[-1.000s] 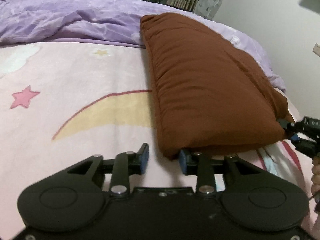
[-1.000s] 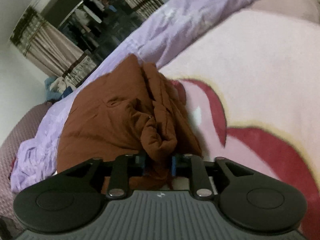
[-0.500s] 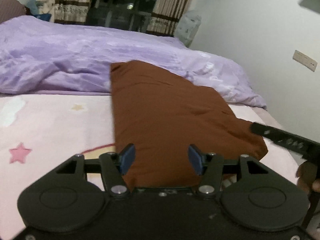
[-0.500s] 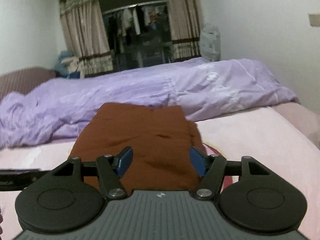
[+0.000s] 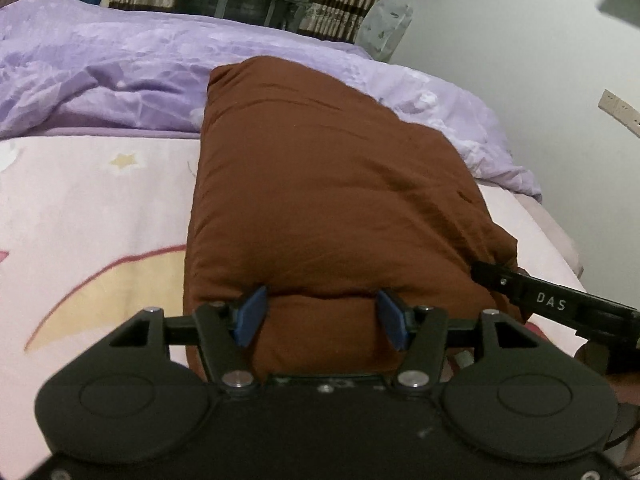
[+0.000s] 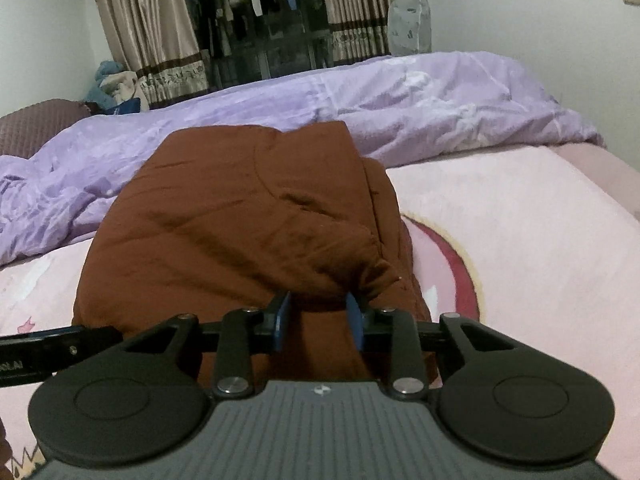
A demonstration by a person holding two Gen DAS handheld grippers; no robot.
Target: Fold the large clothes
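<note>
A brown padded garment (image 5: pixel 332 200) lies folded into a long bundle on the pink bed cover; it also shows in the right wrist view (image 6: pixel 248 224). My left gripper (image 5: pixel 322 318) is open, its blue pads (image 5: pixel 250 314) straddling the near end of the bundle. My right gripper (image 6: pixel 318 322) is partly closed, its blue pads (image 6: pixel 282 320) on either side of a bunched fold at the near right end; whether they pinch the cloth is unclear. Each gripper's black body shows at the edge of the other view.
A rumpled purple duvet (image 6: pixel 360 96) lies across the far side of the bed, behind the garment. The pink cover (image 5: pixel 100 216) has moon and star prints. White walls stand to the right; curtains (image 6: pixel 136 28) and hanging clothes are at the back.
The right gripper let go of the fold, opened wide, then narrowed again around the garment's near end. The left gripper opened wider and moved onto the bundle's near end.
</note>
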